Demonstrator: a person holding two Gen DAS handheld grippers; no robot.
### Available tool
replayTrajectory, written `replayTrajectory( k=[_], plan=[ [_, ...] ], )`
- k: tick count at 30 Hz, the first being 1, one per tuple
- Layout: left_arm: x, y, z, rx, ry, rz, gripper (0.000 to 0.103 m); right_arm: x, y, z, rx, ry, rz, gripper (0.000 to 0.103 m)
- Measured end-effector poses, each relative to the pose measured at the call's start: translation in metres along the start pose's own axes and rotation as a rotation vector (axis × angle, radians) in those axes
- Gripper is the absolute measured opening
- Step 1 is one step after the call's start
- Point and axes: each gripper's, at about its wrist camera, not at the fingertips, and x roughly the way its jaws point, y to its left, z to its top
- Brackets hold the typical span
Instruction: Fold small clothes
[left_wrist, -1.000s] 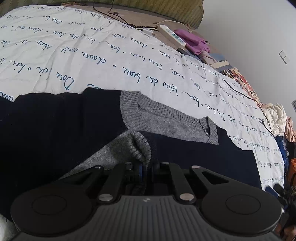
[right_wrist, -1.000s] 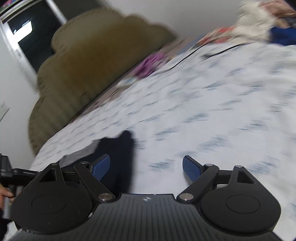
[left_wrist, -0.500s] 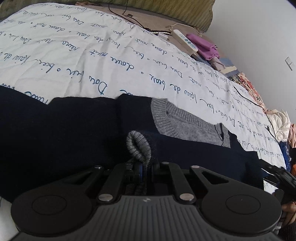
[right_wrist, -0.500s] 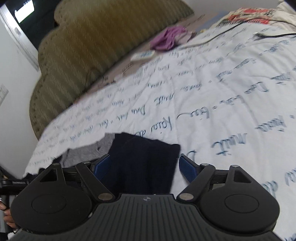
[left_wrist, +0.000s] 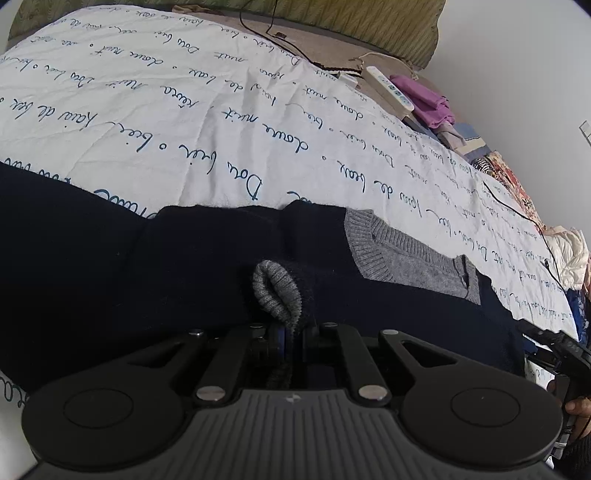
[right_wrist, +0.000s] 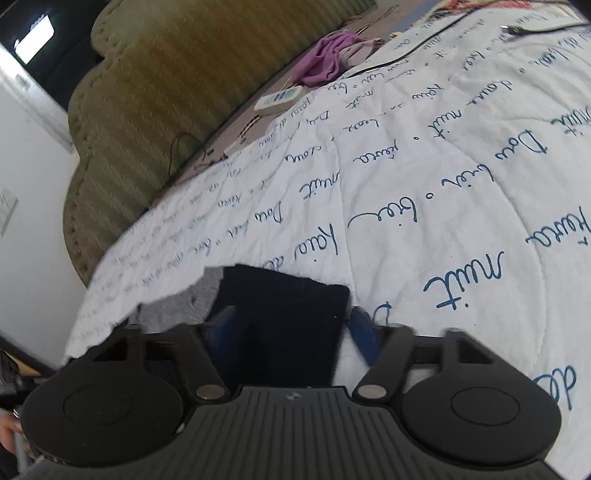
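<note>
The grey ribbed cuff (left_wrist: 277, 295) of a navy sweater (left_wrist: 147, 280) is pinched between the shut jaws of the left gripper (left_wrist: 291, 338), the garment being spread ahead of it on the script-printed quilt (left_wrist: 221, 122). The right gripper (right_wrist: 288, 328) has just been closing, and a navy sleeve (right_wrist: 284, 314) is straddled by its blue pads (right_wrist: 364, 328), which are not yet pressed against the cloth.

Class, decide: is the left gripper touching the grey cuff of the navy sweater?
Touching. The left wrist view shows the left gripper shut on the grey cuff, whose knit runs down between the closed fingers.
</note>
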Motion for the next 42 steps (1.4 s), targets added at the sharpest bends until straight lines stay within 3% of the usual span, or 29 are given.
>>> replayTrajectory(
  k=[1, 2, 5, 9, 11, 13, 15, 19, 21, 22, 23, 24, 26, 28, 30, 32, 34, 37, 40, 42],
  plan=[
    [0.002, -0.001, 0.000, 0.005, 0.004, 0.003, 0.007, 0.003, 0.000, 0.000, -0.011, 0.017, -0.007, 0.033],
    [0.003, -0.002, -0.001, 0.008, 0.006, 0.003, 0.007, 0.006, -0.002, -0.001, -0.004, 0.032, -0.010, 0.013],
    [0.002, -0.004, 0.000, 0.020, 0.015, -0.008, 0.007, -0.001, -0.005, 0.001, -0.022, 0.012, 0.000, 0.011],
    [0.010, -0.001, 0.002, 0.058, 0.020, 0.006, 0.008, -0.004, -0.023, 0.007, -0.003, -0.002, -0.056, 0.004],
    [0.014, 0.001, 0.001, 0.072, -0.012, 0.000, 0.009, -0.001, -0.023, 0.003, -0.015, -0.010, -0.060, 0.005],
    [0.011, 0.000, 0.002, 0.063, -0.021, -0.003, 0.010, -0.002, -0.017, 0.002, -0.023, -0.012, -0.073, 0.008],
    [0.001, 0.002, 0.002, 0.051, -0.032, -0.034, 0.011, -0.009, -0.013, 0.002, -0.020, -0.031, -0.095, 0.026],
    [-0.044, 0.014, -0.004, -0.014, -0.152, -0.087, 0.014, -0.047, 0.016, -0.005, -0.086, -0.160, -0.087, 0.030],
    [-0.061, 0.009, -0.012, 0.000, -0.237, -0.046, 0.026, -0.057, 0.038, -0.016, -0.129, -0.188, -0.039, 0.052],
    [-0.065, 0.003, -0.017, 0.023, -0.275, -0.012, 0.043, -0.058, 0.050, -0.024, -0.166, -0.195, -0.021, 0.054],
    [-0.068, -0.004, -0.021, 0.042, -0.313, 0.030, 0.068, -0.055, 0.063, -0.031, -0.218, -0.191, -0.020, 0.058],
    [-0.068, -0.011, -0.027, 0.053, -0.353, 0.069, 0.075, -0.048, 0.076, -0.038, -0.278, -0.174, -0.033, 0.061],
    [-0.066, -0.024, -0.036, 0.065, -0.402, 0.099, 0.076, -0.025, 0.098, -0.049, -0.373, -0.123, -0.080, 0.061],
    [-0.056, -0.039, -0.042, 0.106, -0.361, 0.027, 0.076, -0.002, 0.107, -0.059, -0.412, -0.072, -0.116, 0.061],
    [-0.044, -0.056, -0.054, 0.175, -0.342, 0.005, 0.075, 0.018, 0.104, -0.070, -0.419, -0.033, -0.172, 0.062],
    [-0.028, -0.067, -0.065, 0.234, -0.304, -0.012, 0.075, 0.021, 0.100, -0.091, -0.487, -0.103, -0.167, 0.071],
    [0.000, -0.062, -0.071, 0.218, -0.183, -0.026, 0.074, 0.021, 0.105, -0.101, -0.543, -0.115, -0.171, 0.078],
    [-0.001, -0.060, -0.085, 0.272, -0.258, -0.033, 0.074, 0.021, 0.104, -0.098, -0.535, -0.105, -0.160, 0.082],
    [-0.027, -0.046, -0.089, 0.211, -0.284, -0.091, 0.074, 0.019, 0.103, -0.097, -0.523, -0.107, -0.148, 0.083],
    [-0.056, -0.023, -0.091, 0.148, -0.383, -0.102, 0.075, 0.020, 0.104, -0.098, -0.524, -0.111, -0.154, 0.083]
  ],
)
